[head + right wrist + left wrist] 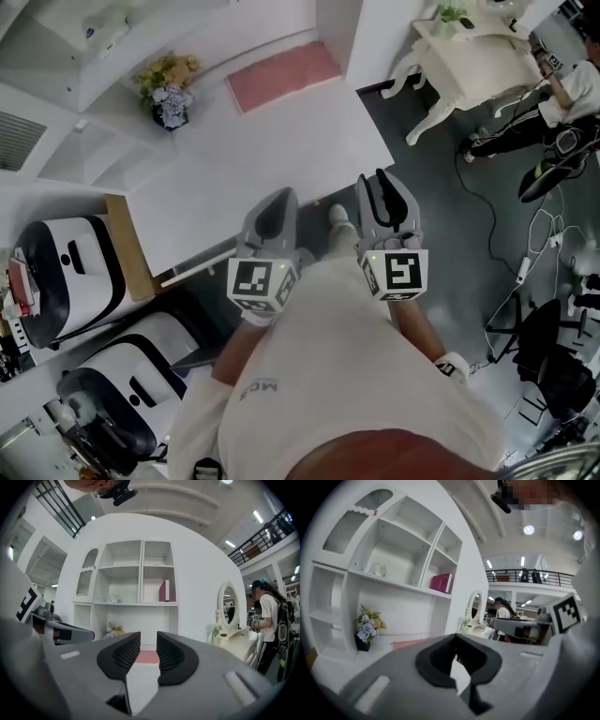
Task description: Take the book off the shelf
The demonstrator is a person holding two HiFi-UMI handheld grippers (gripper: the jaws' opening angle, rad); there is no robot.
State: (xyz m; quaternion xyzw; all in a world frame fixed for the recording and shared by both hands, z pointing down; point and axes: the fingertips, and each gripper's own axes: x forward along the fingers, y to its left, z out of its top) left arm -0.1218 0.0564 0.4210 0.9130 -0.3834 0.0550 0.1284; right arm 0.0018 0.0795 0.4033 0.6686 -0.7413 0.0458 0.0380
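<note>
A dark pink book (164, 590) stands upright in the right compartment of the white shelf unit (126, 573), and it also shows as the book (442, 582) in the left gripper view. Both grippers are held close to the person's body, well short of the shelf. My left gripper (457, 641) has its jaws together and holds nothing. Only a thin slit is left between the pads of my right gripper (148, 641), which is shut and empty. From the head view, the left gripper (279, 199) and the right gripper (380, 178) point at the unit's white counter (262, 150).
A flower pot (169, 94) and a pink mat (281, 75) lie on the counter. A white dressing table (469, 56) with an oval mirror (228, 606) stands to the right, with a person (269, 616) beside it. White machines (66, 272) stand at the left. Cables cross the dark floor (497, 234).
</note>
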